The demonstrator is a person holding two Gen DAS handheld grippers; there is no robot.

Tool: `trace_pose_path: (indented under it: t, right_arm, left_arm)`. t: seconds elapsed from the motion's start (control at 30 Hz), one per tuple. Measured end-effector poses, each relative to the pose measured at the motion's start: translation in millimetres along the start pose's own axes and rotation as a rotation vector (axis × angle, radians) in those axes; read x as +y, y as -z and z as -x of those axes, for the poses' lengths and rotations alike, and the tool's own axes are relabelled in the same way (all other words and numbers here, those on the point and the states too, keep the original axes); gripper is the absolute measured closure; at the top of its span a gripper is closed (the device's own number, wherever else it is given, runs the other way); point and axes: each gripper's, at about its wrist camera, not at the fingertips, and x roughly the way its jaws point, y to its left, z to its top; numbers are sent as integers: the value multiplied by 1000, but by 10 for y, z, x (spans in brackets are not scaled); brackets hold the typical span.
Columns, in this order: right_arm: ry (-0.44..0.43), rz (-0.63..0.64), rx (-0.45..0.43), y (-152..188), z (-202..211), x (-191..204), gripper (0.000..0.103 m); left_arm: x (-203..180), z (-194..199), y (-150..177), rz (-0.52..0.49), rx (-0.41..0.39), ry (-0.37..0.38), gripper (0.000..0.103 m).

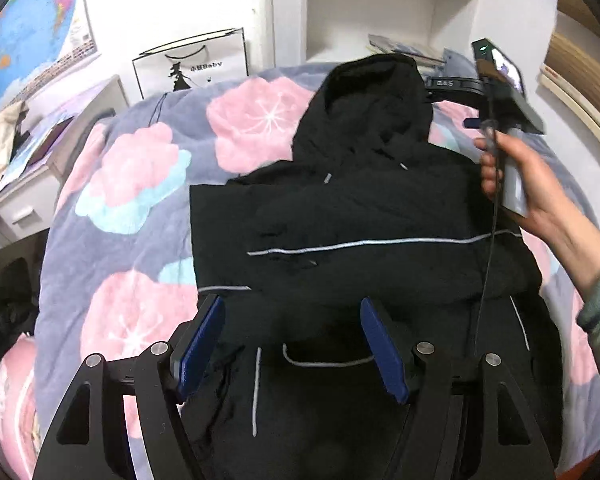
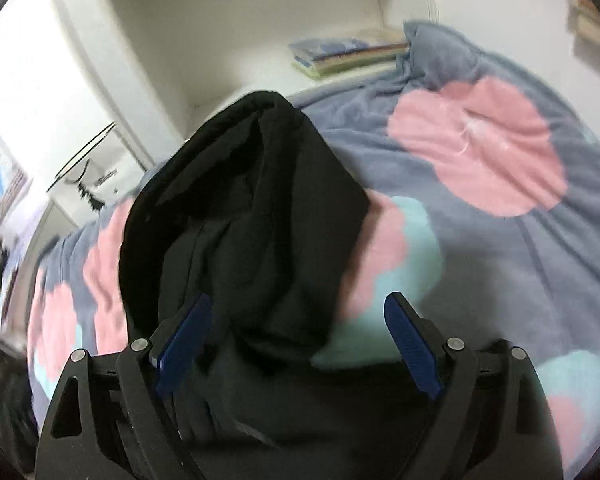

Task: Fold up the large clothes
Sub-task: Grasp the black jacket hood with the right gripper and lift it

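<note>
A black hooded jacket (image 1: 360, 216) with thin grey piping lies on a floral blanket (image 1: 140, 184), its sides folded inward and its hood (image 1: 368, 100) pointing to the far side. My left gripper (image 1: 294, 316) is open and empty above the jacket's lower part. My right gripper (image 2: 298, 312) is open and empty above the hood (image 2: 252, 184). In the left wrist view the right gripper's body (image 1: 504, 92) shows held in a hand (image 1: 540, 200) at the right, over the jacket's shoulder.
The grey blanket with pink and blue flowers (image 2: 476, 148) covers the bed. White shelves (image 1: 384, 4) hold stacked books (image 2: 348, 52) behind the hood. A white paper bag (image 1: 192, 64), a map (image 1: 28, 32) and a cluttered desk (image 1: 40, 148) stand at the left.
</note>
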Motion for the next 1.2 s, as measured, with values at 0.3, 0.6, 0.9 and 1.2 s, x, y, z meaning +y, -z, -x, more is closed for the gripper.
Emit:
trace_pose_path:
  t: [0.3, 0.6, 0.9, 1.2]
  right_arm:
    - [156, -1, 39, -248, -715, 276, 66]
    - [90, 174, -91, -62, -23, 544, 95]
    - [-31, 502, -268, 821, 1398, 882, 95]
    - [-20, 578, -124, 1441, 1414, 654, 93]
  left_arm:
    - [105, -144, 55, -59, -29, -63, 31]
    - [225, -112, 16, -23, -88, -126, 31]
    - [481, 17, -21, 81, -161, -167, 31]
    - [555, 69, -8, 119, -170, -143, 31]
